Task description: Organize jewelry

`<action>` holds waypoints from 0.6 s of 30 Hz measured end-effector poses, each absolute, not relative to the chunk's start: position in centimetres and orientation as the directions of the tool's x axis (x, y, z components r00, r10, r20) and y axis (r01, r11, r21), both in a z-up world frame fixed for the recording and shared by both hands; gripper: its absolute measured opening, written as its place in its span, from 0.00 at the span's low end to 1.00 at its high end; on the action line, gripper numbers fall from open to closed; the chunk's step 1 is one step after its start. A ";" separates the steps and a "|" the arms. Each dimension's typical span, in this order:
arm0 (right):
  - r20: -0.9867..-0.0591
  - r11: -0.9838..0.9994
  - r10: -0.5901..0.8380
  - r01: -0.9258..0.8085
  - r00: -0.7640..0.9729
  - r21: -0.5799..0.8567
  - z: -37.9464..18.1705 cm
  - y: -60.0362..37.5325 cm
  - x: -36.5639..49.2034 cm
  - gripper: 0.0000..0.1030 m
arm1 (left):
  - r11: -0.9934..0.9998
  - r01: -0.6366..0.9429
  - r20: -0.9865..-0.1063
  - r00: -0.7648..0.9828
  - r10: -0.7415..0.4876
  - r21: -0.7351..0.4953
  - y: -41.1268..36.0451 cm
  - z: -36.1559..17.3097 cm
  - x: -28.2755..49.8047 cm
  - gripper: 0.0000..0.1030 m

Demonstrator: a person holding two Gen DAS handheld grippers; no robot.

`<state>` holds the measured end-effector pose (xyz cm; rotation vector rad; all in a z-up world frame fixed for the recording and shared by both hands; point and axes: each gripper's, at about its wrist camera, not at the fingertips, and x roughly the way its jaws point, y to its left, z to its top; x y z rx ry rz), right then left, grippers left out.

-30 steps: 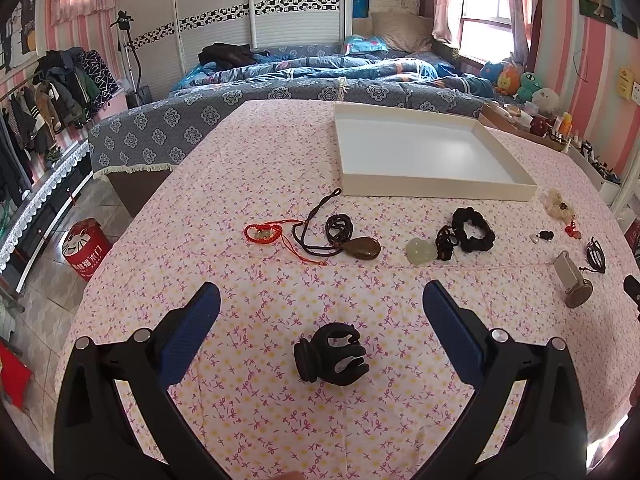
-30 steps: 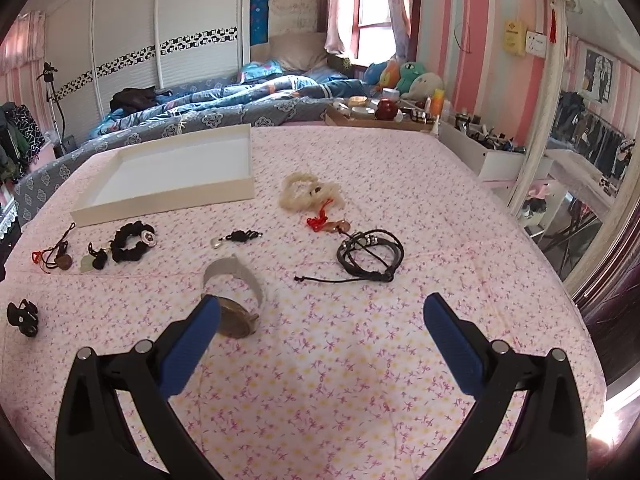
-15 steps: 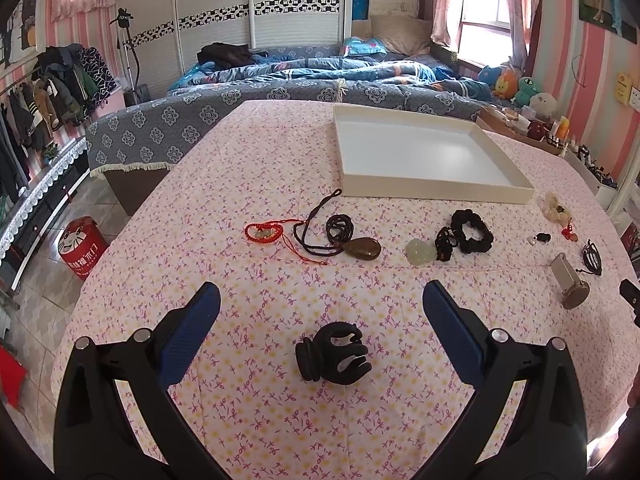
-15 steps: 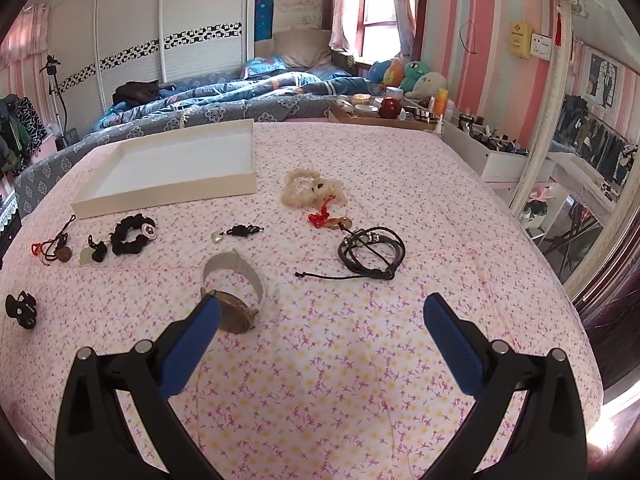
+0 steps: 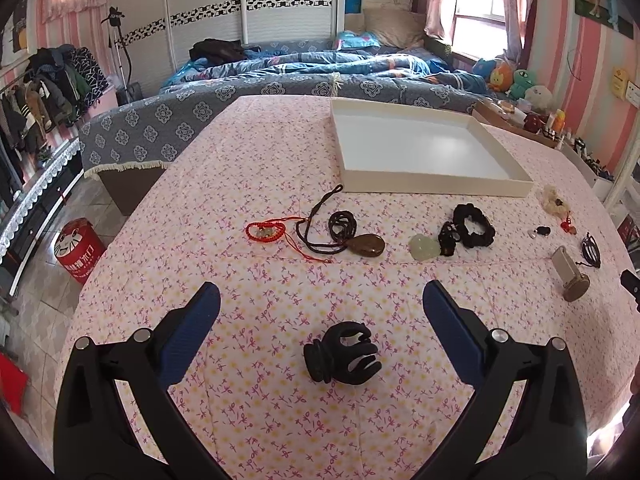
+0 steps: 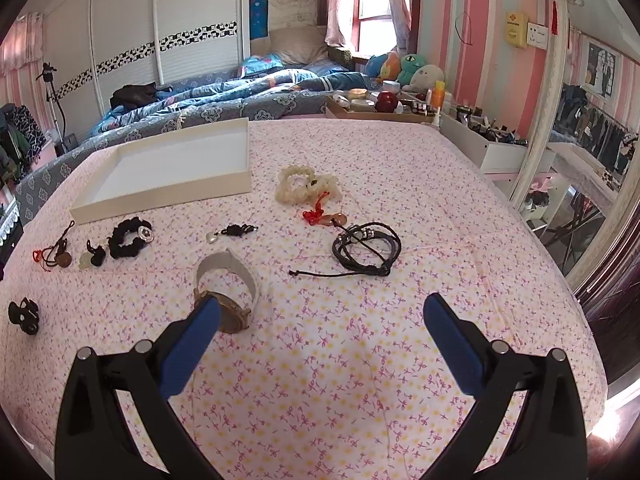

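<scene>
Left gripper (image 5: 320, 304) and right gripper (image 6: 320, 316) both spread wide, empty. Nearest lie the hair claw (image 5: 342, 352) and watch (image 6: 228, 292); beyond, pendants and bracelets on the cloth. White tray (image 5: 432, 186) appears bare: nothing yet organized.

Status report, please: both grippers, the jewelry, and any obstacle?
Left gripper jaws open, over black hair claw. Right gripper jaws open, empty, near watch. White tray empty; jewelry all on cloth. Nothing blocking.
</scene>
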<state>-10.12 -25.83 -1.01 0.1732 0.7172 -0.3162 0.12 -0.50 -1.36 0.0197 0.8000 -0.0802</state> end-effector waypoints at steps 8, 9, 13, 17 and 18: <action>-0.674 0.939 -0.230 0.342 0.702 0.035 -1.5 -25.7 -9.1 0.98 | 0.998 0.064 -0.722 0.689 -0.056 -0.016 0.2 -1.8 0.9 0.97; -0.677 0.938 -0.236 0.346 0.697 0.030 -1.5 -25.7 -8.9 0.98 | 0.998 0.062 -0.723 0.688 -0.055 -0.017 0.3 -1.9 0.9 0.97; -0.684 0.942 -0.219 0.334 0.696 0.039 -1.6 -25.8 -8.2 0.98 | 0.997 0.068 -0.731 0.679 -0.071 -0.033 0.6 -1.9 1.5 0.97; -0.685 0.946 -0.194 0.318 0.702 0.058 -1.6 -26.0 -7.4 0.98 | 0.997 0.071 -0.726 0.685 -0.063 -0.019 0.8 -2.0 2.1 0.97; -0.687 0.947 -0.186 0.315 0.703 0.066 -1.6 -26.1 -7.1 0.98 | 0.997 0.073 -0.727 0.683 -0.063 -0.018 0.9 -2.2 2.4 0.97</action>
